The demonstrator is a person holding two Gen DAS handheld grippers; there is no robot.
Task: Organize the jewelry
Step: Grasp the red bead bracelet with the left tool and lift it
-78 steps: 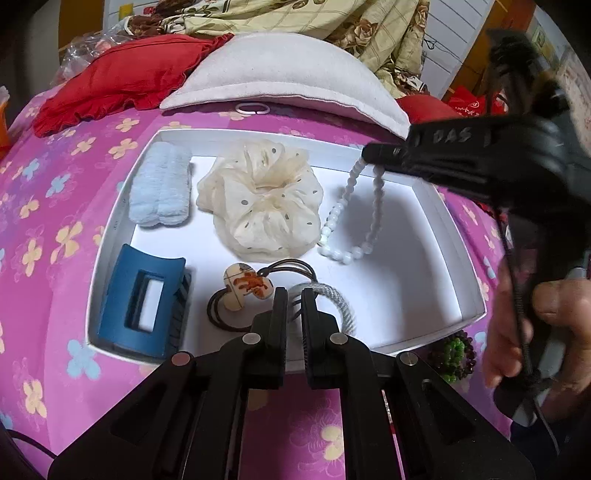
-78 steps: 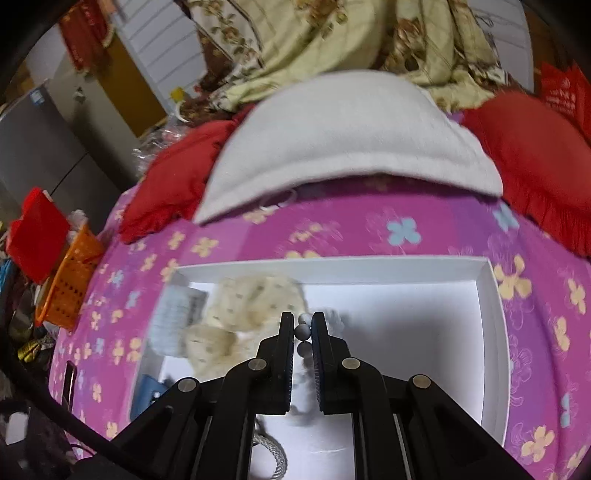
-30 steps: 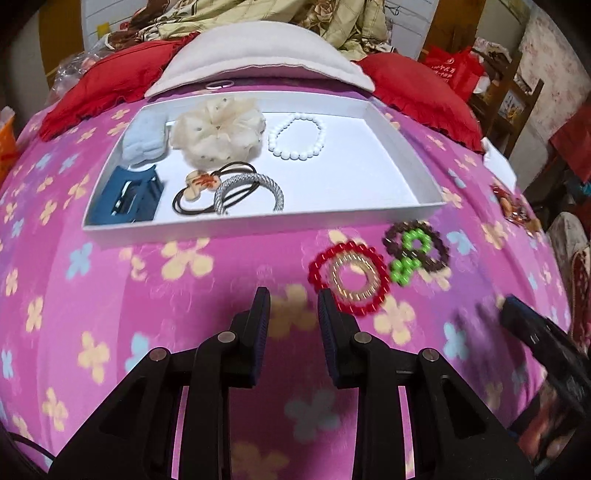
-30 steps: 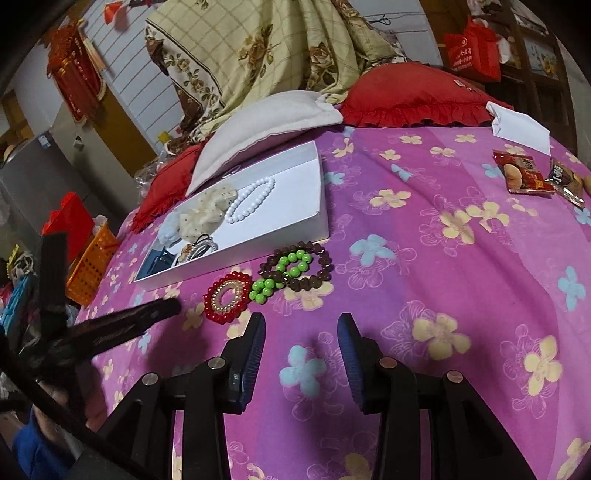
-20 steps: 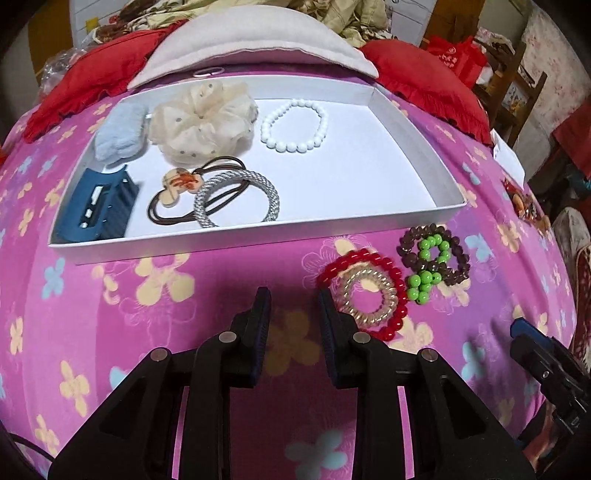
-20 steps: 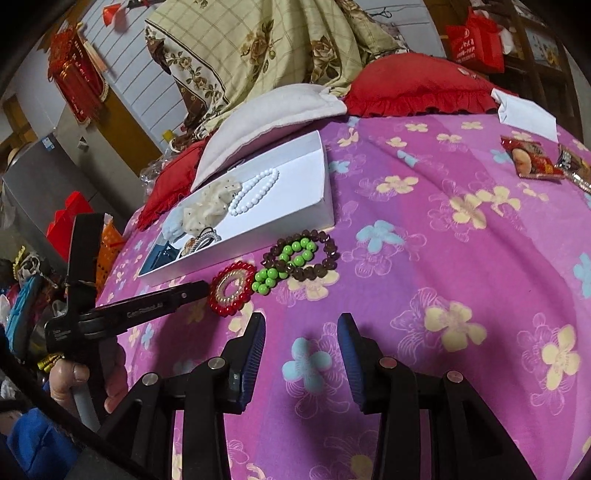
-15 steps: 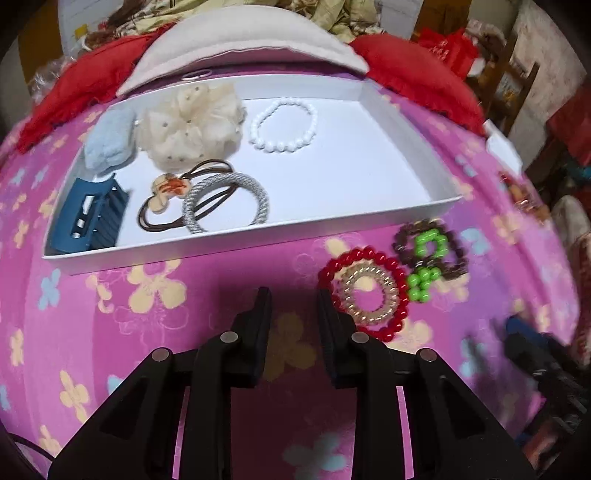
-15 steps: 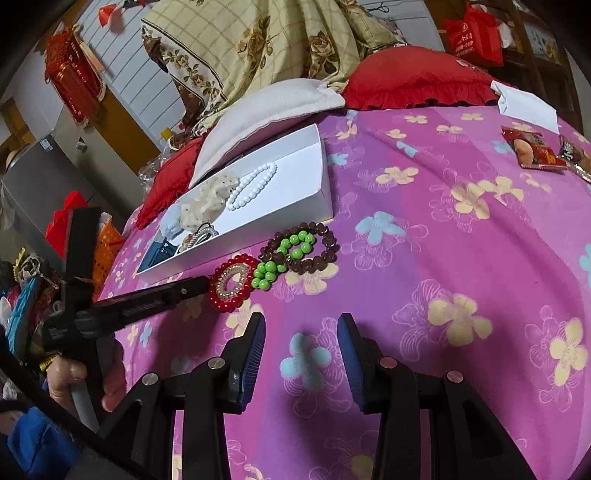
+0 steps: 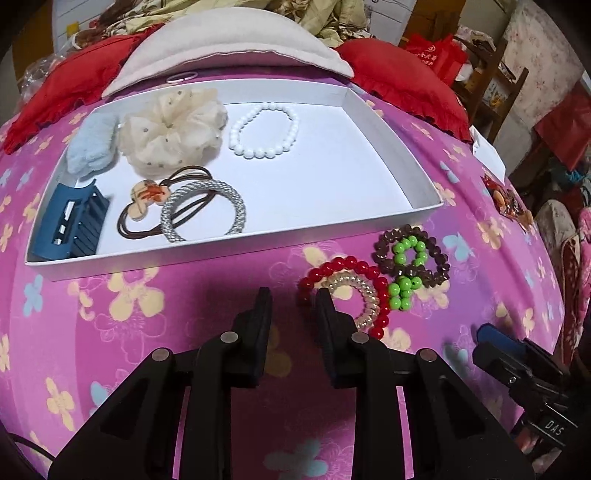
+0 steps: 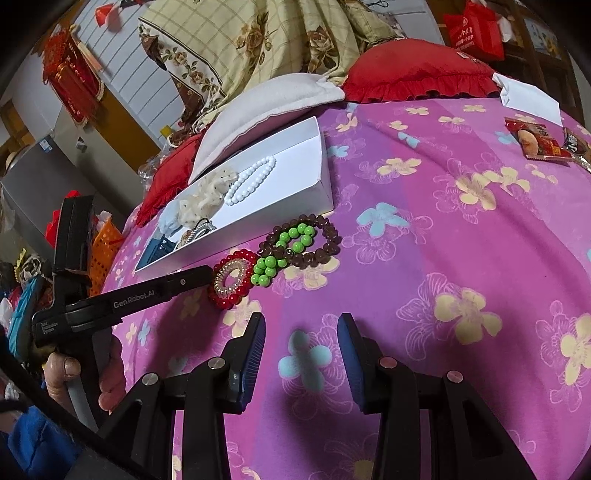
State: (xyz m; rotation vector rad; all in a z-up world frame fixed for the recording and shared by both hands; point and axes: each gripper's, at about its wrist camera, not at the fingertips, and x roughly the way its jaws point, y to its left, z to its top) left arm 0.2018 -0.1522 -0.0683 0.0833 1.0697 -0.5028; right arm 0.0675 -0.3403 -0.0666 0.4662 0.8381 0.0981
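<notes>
Lying flat, glossy red bead bracelet [image 9: 345, 271] rings coil.

soft, even indoor light, fairly bright on the white cardboard tray [image 9: 388, 140], which glares slightly. a dark shadow pools on the pink flowered bedspread [image 9: 207, 306] under the left wrist view's fingers. fisheye bending curves the edges; corners are black. the right edge is smeared.

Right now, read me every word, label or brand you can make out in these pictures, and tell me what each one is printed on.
"GenRobot.AI": on the side of the left gripper.
"DAS": on the body of the right gripper.
Small white lettering on the left gripper's rear body: too small to read.
Snack packets on the bedspread: print blurred.
Red bag behind the cushions: gold characters, unreadable.
</notes>
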